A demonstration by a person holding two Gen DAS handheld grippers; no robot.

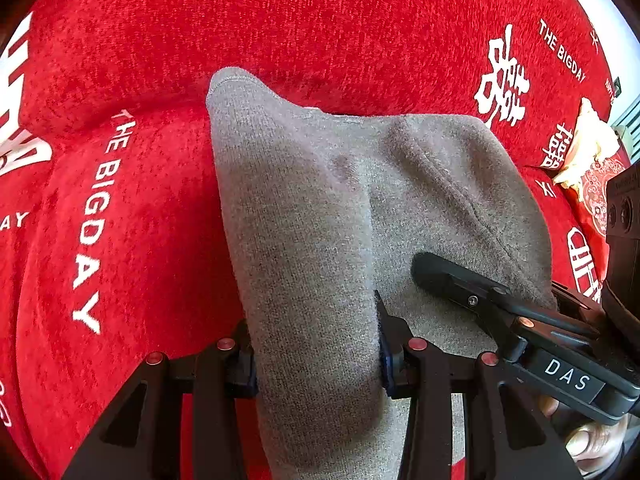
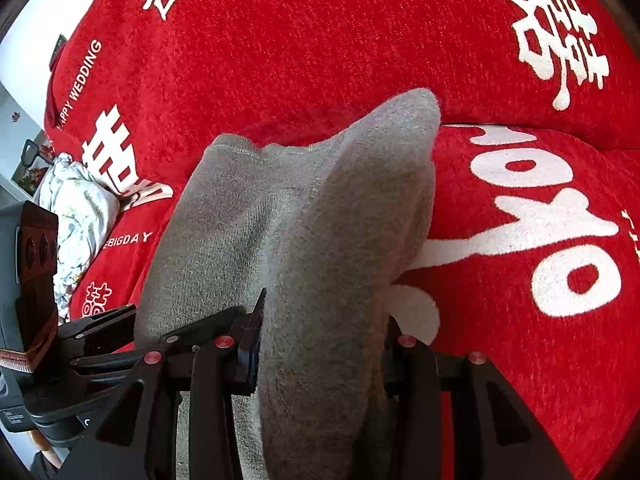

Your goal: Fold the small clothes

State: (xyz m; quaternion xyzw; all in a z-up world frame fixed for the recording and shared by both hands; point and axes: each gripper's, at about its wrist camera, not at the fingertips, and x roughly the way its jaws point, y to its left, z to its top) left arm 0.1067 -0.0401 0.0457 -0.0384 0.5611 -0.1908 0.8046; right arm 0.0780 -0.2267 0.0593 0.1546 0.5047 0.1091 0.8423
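A small grey knitted garment point(image 1: 320, 208) hangs lifted over a red sofa cover point(image 1: 152, 80). My left gripper point(image 1: 316, 344) is shut on a fold of the grey cloth, which drapes over and hides the fingertips. My right gripper point(image 2: 320, 340) is shut on another fold of the same garment point(image 2: 320, 208), its tips also buried in cloth. The right gripper shows in the left wrist view point(image 1: 500, 308) at the garment's right edge. The left gripper shows in the right wrist view point(image 2: 120, 340) at the lower left.
The red sofa cover point(image 2: 280, 40) bears white lettering and characters. A pale floral cloth point(image 2: 76, 216) lies at the sofa's left end. A cream and red cushion point(image 1: 592, 152) sits at the right.
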